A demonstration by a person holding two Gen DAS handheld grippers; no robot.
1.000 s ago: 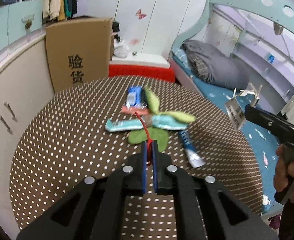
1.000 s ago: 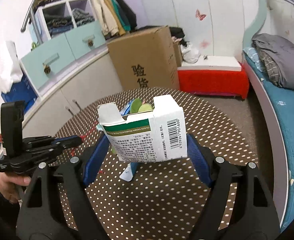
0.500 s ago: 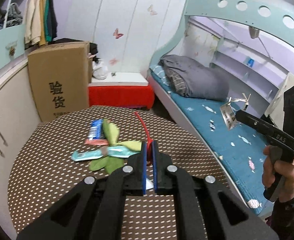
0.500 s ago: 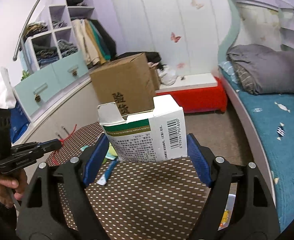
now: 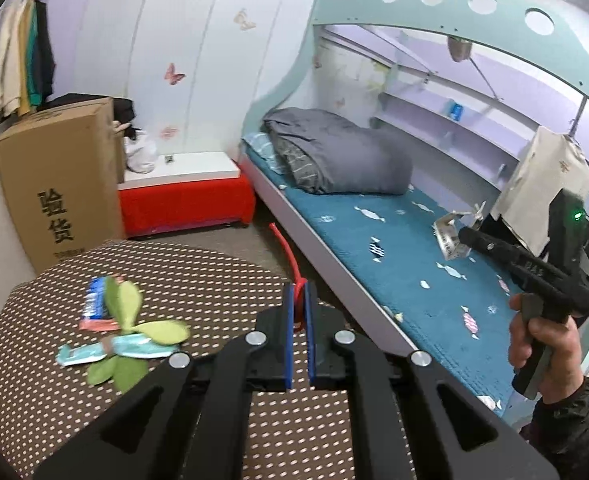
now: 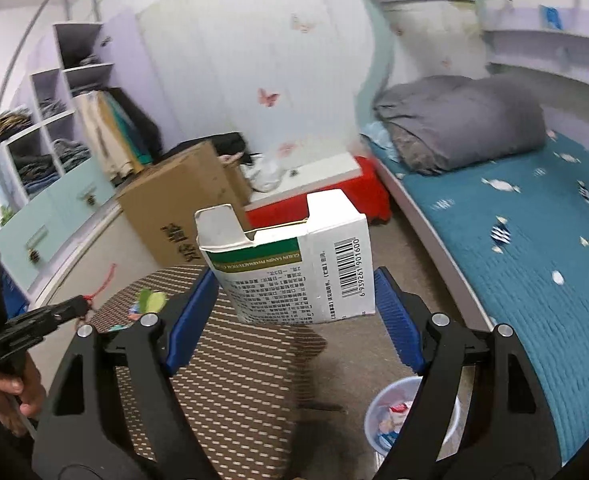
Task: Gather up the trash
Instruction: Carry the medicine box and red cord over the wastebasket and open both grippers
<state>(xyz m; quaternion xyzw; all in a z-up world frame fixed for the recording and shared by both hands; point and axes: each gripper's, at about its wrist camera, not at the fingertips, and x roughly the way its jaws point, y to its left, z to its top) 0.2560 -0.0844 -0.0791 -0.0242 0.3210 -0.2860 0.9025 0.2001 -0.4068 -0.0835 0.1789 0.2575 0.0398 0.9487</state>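
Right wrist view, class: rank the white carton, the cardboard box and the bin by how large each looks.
1. White carton, though it is nearest the camera.
2. Cardboard box, partly hidden.
3. Bin, partly hidden.

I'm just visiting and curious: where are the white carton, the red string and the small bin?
white carton [image 6: 294,276], right wrist view, printed front face
red string [image 5: 290,258], left wrist view, middle of strand
small bin [image 6: 378,404], right wrist view, near rim

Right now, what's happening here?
A person is clearing trash off a dotted round table with two handheld grippers. The right gripper holds an opened white carton above the floor, with a small bin below. The left gripper is shut on a red cord. Wrappers and green leaf-shaped scraps lie on the table.
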